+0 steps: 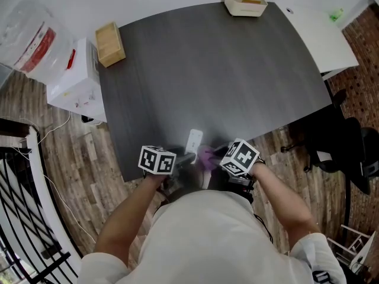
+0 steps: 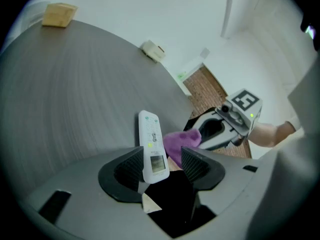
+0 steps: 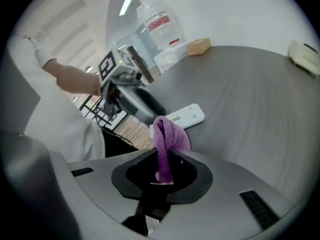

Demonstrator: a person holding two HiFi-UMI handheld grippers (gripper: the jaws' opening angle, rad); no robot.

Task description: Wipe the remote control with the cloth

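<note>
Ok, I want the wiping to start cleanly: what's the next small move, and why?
Probably ease the right gripper over and down to lay the cloth on the remote. The cloth is pinched in its jaws and sits close beside the remote, which lies between the left gripper's jaws at the table's near edge.

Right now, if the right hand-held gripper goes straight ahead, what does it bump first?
Probably the remote control, lying beyond the cloth that the right hand-held gripper pinches; the cloth would touch it first, though depth is unclear.
</note>
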